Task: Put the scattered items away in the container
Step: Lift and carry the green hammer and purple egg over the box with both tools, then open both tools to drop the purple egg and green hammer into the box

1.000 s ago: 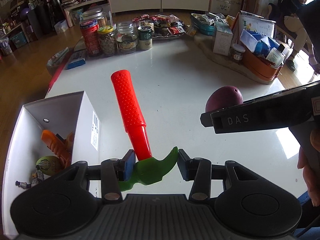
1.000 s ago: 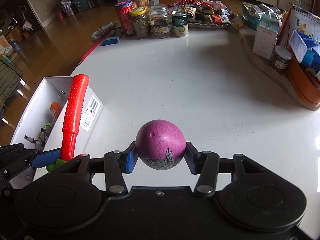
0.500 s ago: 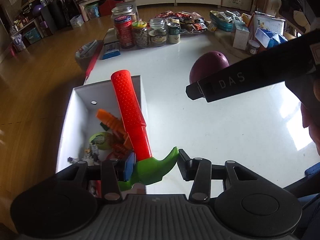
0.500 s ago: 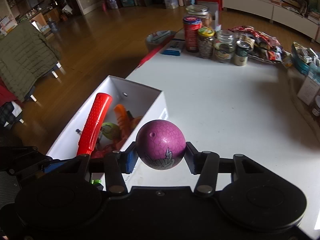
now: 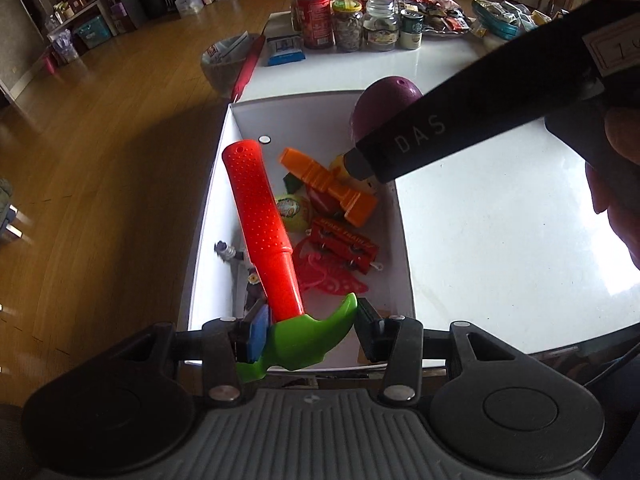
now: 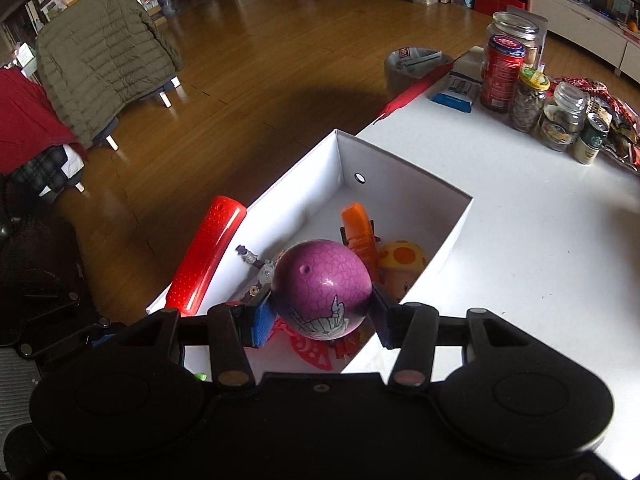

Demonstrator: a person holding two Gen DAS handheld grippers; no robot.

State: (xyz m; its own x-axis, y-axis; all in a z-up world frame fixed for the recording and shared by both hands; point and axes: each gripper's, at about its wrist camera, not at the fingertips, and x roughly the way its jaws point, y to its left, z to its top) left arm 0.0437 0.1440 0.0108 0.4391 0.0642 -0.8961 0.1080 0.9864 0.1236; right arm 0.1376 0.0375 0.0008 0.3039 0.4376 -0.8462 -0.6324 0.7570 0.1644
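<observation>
My left gripper [image 5: 308,334] is shut on the green head of a toy hammer [image 5: 264,232] with a red handle, held above the white box [image 5: 400,248]. The handle also shows in the right wrist view [image 6: 204,256]. My right gripper [image 6: 320,316] is shut on a purple ball [image 6: 320,292] and holds it above the same box [image 6: 404,164]; the ball also shows in the left wrist view [image 5: 380,104]. The box holds several toys: an orange tool [image 5: 328,184], a red toy bus [image 5: 344,246], a small green ball [image 5: 294,208].
The box sits at the left edge of a white table [image 5: 500,216] with wooden floor [image 6: 248,60] beyond. Jars and cans [image 5: 352,24] and snack packets stand at the table's far end. A bin [image 6: 412,64] stands on the floor by the table.
Both grippers have moved left from over the open table to above the box, each still holding its toy. The box now lies straight under both.
</observation>
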